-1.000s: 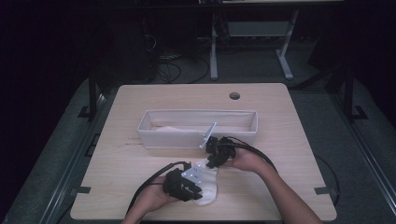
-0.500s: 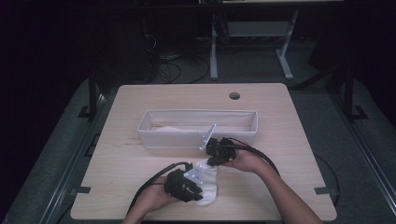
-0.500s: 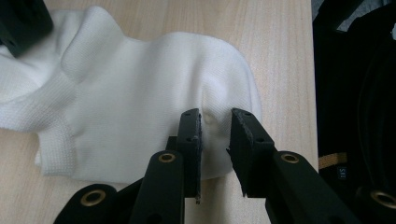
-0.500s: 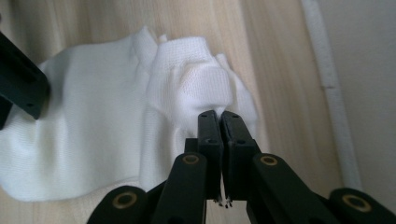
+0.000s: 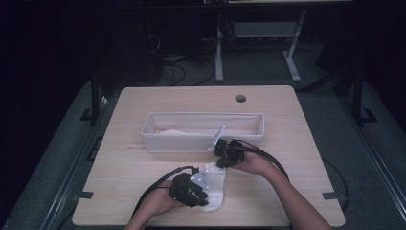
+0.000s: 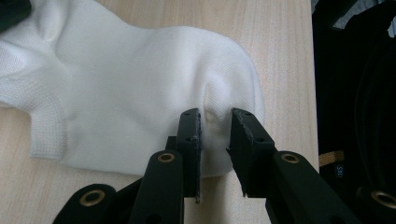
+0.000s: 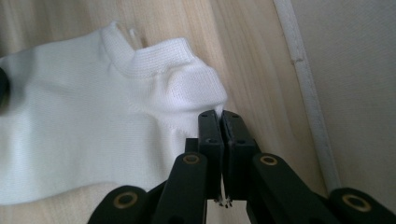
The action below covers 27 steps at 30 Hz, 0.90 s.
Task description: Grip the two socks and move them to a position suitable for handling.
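High view first: I see the white ankle sock lying flat on the wooden table, just in front of the long white fabric bin. My left gripper sits at its near end and my right gripper at its far end, beside the bin wall.

Left gripper view: the jaws stand partly apart with a raised fold of the toe end of the sock between them. I cannot tell whether the pads truly press it. If they only straddle the fold, I judge that end could slide free on a lift.

Right gripper view: the jaws have just been closing and are now clamped together on a thin corner of the cuff, the bin's piped edge close by. So slim a bite could tear loose, and a pull toward the bin could snag that rim.
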### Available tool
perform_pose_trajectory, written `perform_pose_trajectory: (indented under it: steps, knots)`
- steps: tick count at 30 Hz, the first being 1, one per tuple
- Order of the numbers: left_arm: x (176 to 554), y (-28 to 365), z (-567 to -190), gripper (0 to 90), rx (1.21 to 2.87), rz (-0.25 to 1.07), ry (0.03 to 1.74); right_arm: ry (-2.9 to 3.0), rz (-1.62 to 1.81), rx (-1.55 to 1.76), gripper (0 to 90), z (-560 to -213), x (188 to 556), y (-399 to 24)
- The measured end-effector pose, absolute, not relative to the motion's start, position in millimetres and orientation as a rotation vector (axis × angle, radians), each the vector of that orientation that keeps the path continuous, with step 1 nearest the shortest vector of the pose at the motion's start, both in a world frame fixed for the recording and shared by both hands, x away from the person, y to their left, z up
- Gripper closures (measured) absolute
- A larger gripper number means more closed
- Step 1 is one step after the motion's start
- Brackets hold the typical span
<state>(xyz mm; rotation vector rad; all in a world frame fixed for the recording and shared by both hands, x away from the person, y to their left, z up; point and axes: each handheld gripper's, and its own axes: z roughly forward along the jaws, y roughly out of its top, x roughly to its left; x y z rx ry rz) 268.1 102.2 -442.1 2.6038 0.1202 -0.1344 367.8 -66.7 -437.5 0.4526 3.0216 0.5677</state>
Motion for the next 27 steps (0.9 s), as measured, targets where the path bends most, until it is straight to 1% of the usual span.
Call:
perform_pose_trajectory:
  steps: [7,13,16,23,27]
  knots:
    - [268,102,-442,72.7,2.605,-0.133,0.121,3.015,0.568,0.460,85.7,-437,366,-66]
    - [268,104,-438,70.7,2.588,-0.124,0.121,2.992,0.627,0.466,78.1,-427,362,-70]
    - [268,106,-434,70.0,2.577,-0.112,0.122,2.980,0.642,0.463,76.6,-422,359,-74]
    - [275,112,-425,69.4,2.560,-0.089,0.153,2.969,0.671,0.455,74.1,-411,345,-84]
    - [278,114,-423,69.0,2.547,-0.081,0.169,2.973,0.682,0.442,72.4,-411,335,-87]
